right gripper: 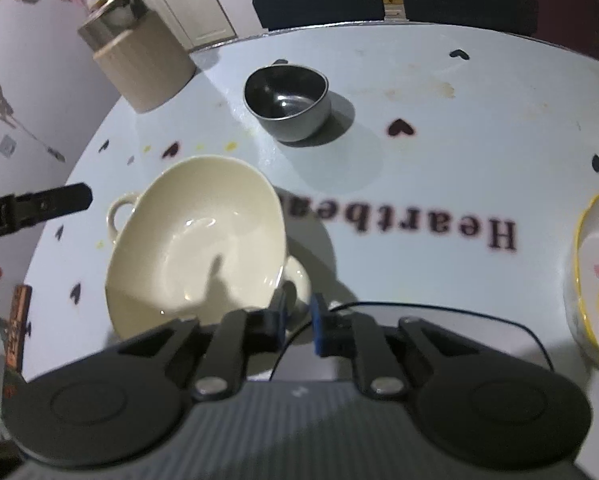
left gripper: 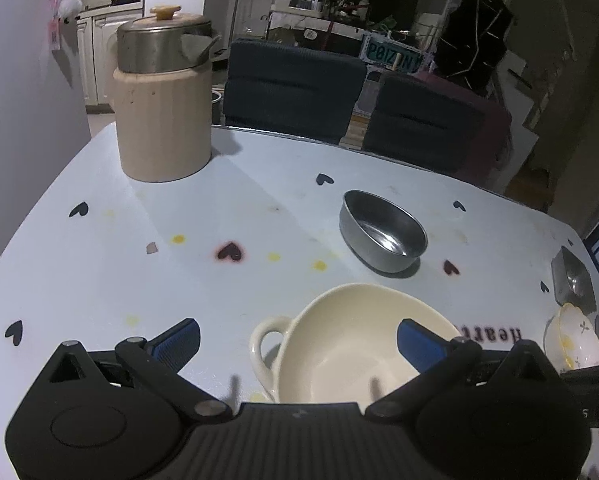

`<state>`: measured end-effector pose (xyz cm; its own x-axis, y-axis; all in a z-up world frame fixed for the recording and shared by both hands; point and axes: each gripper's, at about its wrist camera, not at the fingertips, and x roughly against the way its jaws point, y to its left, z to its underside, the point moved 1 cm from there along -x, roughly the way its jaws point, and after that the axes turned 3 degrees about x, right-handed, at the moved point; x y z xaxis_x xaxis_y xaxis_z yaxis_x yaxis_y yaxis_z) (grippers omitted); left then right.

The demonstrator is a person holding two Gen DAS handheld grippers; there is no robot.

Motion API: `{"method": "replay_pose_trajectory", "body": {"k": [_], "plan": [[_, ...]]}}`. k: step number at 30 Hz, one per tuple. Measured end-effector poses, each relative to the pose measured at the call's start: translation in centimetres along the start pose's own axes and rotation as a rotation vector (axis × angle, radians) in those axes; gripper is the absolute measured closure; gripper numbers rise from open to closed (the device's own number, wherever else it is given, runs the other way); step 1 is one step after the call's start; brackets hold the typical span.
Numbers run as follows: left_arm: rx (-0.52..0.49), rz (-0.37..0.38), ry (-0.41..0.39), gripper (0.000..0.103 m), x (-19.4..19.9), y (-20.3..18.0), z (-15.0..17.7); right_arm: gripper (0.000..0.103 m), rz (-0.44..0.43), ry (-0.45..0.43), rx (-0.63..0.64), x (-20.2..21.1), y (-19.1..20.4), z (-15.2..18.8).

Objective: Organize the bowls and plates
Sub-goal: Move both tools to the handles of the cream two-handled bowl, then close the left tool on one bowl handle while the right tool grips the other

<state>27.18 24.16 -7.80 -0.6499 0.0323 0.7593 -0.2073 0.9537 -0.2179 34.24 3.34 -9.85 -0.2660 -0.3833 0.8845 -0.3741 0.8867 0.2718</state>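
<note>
A cream bowl (left gripper: 339,344) with two loop handles sits near the front of the white heart-print table (left gripper: 99,264). My left gripper (left gripper: 299,340) is open: one blue pad is left of the bowl's left handle, the other over its rim. In the right wrist view my right gripper (right gripper: 300,316) is shut on the cream bowl's (right gripper: 195,240) right handle, which runs down between the narrow pads. Farther back stands a steel bowl (left gripper: 383,236) (right gripper: 287,104). A yellow-rimmed floral bowl (left gripper: 571,340) (right gripper: 595,280) lies at the right.
A beige canister with a lidded steel pot on top (left gripper: 163,120) (right gripper: 143,64) stands at the far left. Steel dishes (left gripper: 571,276) sit at the table's right edge. Two dark chairs (left gripper: 291,88) line the far side. A wall runs along the left.
</note>
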Motion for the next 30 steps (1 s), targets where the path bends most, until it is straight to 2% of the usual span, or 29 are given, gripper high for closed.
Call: {"method": "replay_pose_trajectory", "body": {"k": [4, 6, 15, 18, 21, 23, 26, 30], "plan": [[0.051, -0.006, 0.016, 0.0, -0.8, 0.6, -0.2, 0.092, -0.01, -0.001, -0.011, -0.5, -0.6, -0.7], [0.066, -0.017, 0.019, 0.0, -1.1, 0.9, -0.2, 0.093, 0.01, -0.03, -0.011, -0.8, -0.6, -1.1], [0.102, -0.051, 0.048, 0.0, -1.8, 2.0, 0.3, 0.09, 0.035, -0.13, 0.006, -2.3, -0.5, -3.8], [0.106, -0.06, 0.068, 0.0, -2.3, 2.2, 0.4, 0.09, 0.009, -0.151, 0.0, -2.4, -1.1, -3.8], [0.106, -0.069, 0.08, 0.0, -2.7, 2.1, 0.3, 0.081, -0.008, -0.167, -0.017, -1.9, -1.7, -3.4], [0.106, -0.079, 0.079, 0.0, -2.8, 2.0, 0.3, 0.059, -0.024, -0.182, -0.033, -1.3, -2.1, -3.2], [0.096, -0.067, 0.076, 0.0, -3.0, 1.8, 0.3, 0.057, -0.066, -0.18, -0.056, -1.2, -2.3, -2.9], [0.057, -0.066, 0.074, 0.0, -3.2, 1.8, 0.7, 0.057, -0.042, -0.142, -0.033, -2.0, -1.2, -3.0]]}}
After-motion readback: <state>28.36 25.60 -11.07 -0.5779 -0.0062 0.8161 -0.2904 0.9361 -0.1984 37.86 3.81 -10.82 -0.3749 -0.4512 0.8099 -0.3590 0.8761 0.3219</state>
